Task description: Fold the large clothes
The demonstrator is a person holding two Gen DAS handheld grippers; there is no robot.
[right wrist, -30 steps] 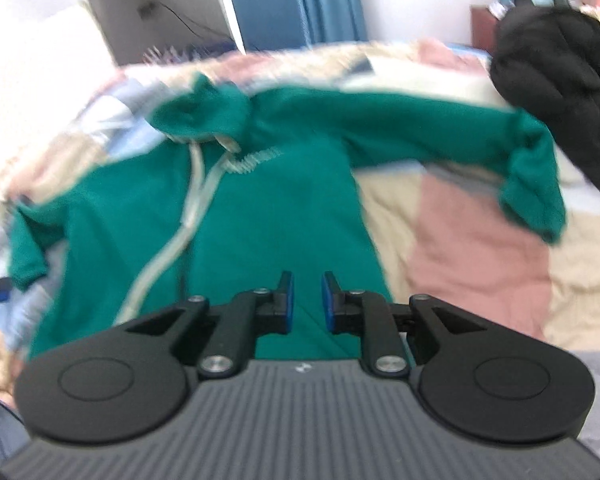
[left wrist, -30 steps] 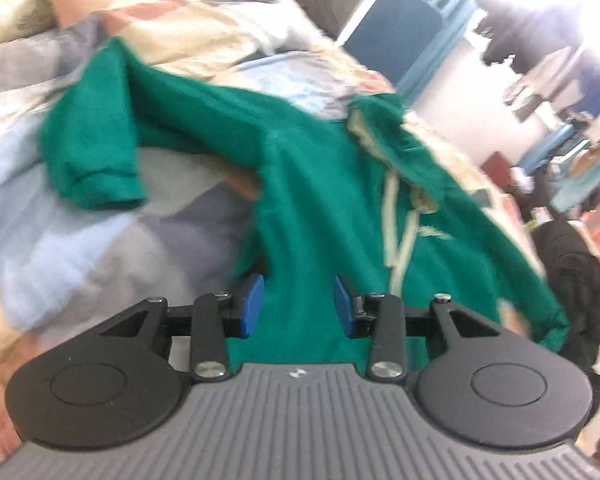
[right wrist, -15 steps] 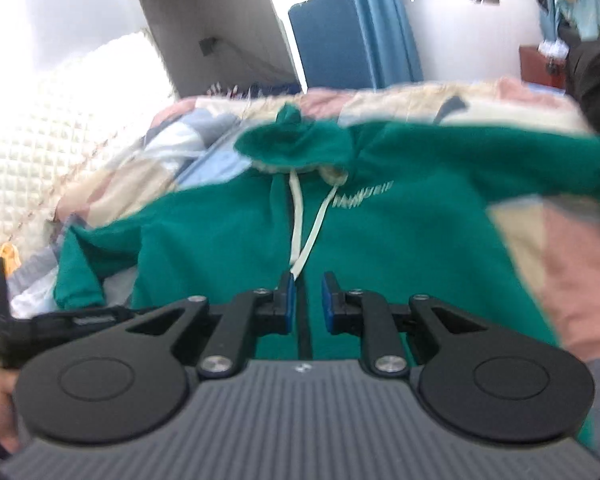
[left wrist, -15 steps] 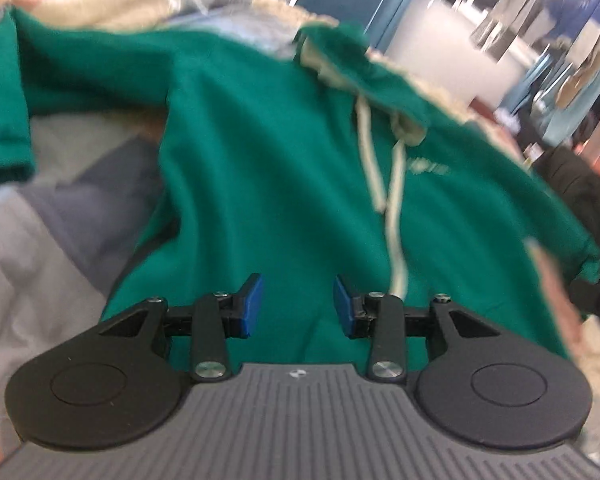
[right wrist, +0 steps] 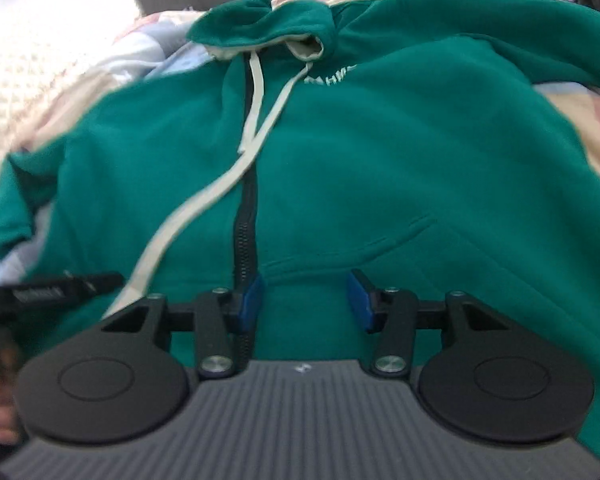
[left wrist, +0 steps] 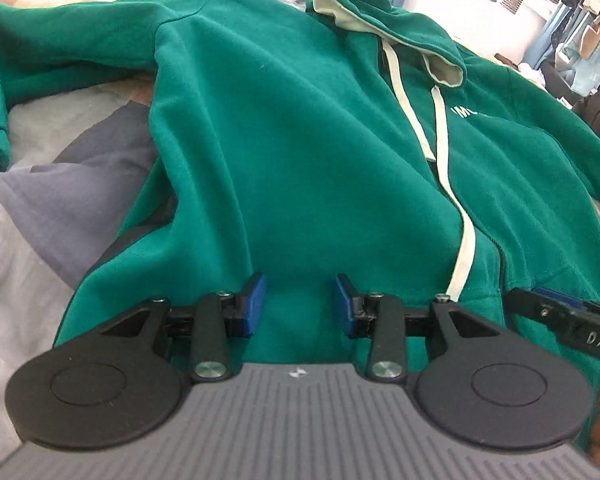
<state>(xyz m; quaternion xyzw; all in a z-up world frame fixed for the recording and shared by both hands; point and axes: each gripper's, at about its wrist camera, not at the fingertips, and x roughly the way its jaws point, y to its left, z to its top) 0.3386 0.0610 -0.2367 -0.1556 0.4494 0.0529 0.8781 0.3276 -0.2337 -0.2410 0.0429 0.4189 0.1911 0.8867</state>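
Now | green hoodie (left wrist: 300, 140) flat on patchwork quilt (left wrist: 60, 200) | beneath both jaws

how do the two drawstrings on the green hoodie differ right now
In the right wrist view, the longer drawstring trails diagonally across the green hoodie to near the hem, by the left claw. The shorter drawstring stops at chest height beside the zipper. The longer one curves across the zipper; the shorter one hangs almost straight. Both are cream, flat, and come out from under the hood.
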